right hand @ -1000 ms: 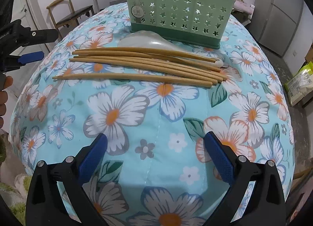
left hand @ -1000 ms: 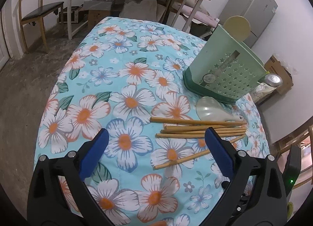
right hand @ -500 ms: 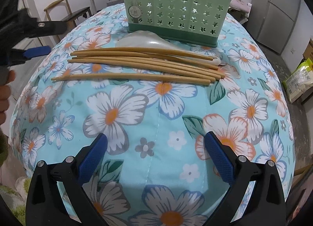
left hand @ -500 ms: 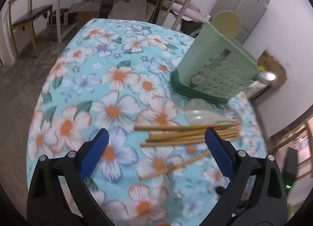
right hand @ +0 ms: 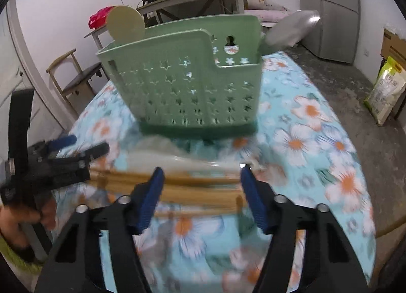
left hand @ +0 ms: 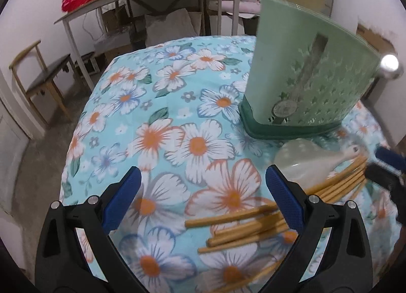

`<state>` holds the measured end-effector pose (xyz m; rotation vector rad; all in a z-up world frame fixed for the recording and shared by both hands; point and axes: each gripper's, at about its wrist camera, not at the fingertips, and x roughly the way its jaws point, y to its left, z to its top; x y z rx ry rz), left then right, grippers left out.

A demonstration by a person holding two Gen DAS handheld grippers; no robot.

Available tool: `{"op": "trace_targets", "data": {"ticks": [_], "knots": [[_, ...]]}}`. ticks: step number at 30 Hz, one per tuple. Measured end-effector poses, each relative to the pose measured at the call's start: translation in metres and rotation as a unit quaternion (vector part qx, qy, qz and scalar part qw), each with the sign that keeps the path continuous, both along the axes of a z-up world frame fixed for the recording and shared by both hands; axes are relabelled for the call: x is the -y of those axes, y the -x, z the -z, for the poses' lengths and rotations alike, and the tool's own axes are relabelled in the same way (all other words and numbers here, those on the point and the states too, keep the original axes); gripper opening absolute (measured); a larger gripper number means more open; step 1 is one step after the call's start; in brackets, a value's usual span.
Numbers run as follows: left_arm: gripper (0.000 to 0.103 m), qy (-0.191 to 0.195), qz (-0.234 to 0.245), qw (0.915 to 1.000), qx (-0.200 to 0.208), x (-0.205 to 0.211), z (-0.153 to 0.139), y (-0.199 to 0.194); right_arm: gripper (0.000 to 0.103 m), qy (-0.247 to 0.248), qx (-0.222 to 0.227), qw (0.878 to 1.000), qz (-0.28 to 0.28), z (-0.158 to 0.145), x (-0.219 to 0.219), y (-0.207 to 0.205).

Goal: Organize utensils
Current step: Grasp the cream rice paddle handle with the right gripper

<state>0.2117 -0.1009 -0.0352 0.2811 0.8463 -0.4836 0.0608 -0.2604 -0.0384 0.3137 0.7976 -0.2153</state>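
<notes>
- Leftmost, seen from the right wrist camera: left gripper [right hand: 76, 153] held in a hand [right hand: 22, 217] low beside the left ends of the chopsticks, well left of the green caddy [right hand: 187, 82]; from its own camera, jaws wide apart with nothing between them, only flowered tablecloth [left hand: 177, 105] showing in the gap.
- Probably placed there to steady or square up the bundle from that end.
- Next, just in front of the caddy's dark base: chopsticks [right hand: 192, 189] lying crosswise in a loose bundle, with a pale translucent rice scoop [left hand: 302, 163] between them and the caddy, its handle resting against the sticks.
- Laid flat and roughly parallel, so likely meant to be taken as a group.
- Centre, in front of the caddy: right gripper [right hand: 201, 199] astride the bundle, jaws just been closing and now about half apart; sticks between the blue pads, but too blurred to tell if any pad presses on them.
- Behind, upright on the cloth: the caddy itself, star-perforated, already holding a cream round-headed paddle [right hand: 125, 23] at its left end and a metal spoon [right hand: 291, 30] leaning out at its right.
- Apparent step: gathering the chopsticks for a lift into the caddy.
</notes>
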Motion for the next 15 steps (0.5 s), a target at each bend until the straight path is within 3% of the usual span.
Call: {"op": "trace_targets", "data": {"ticks": [6,15], "knots": [[0.095,-0.041,0.023,0.9988,0.012,0.007,0.016,0.010,0.046,0.017,-0.032,0.999,-0.009,0.025,-0.013,-0.017],[0.095,-0.026,0.051,0.9982,0.016,-0.008,0.014,0.041,0.046,0.033,-0.034,0.999,-0.021,0.025,-0.028,0.019]]}}
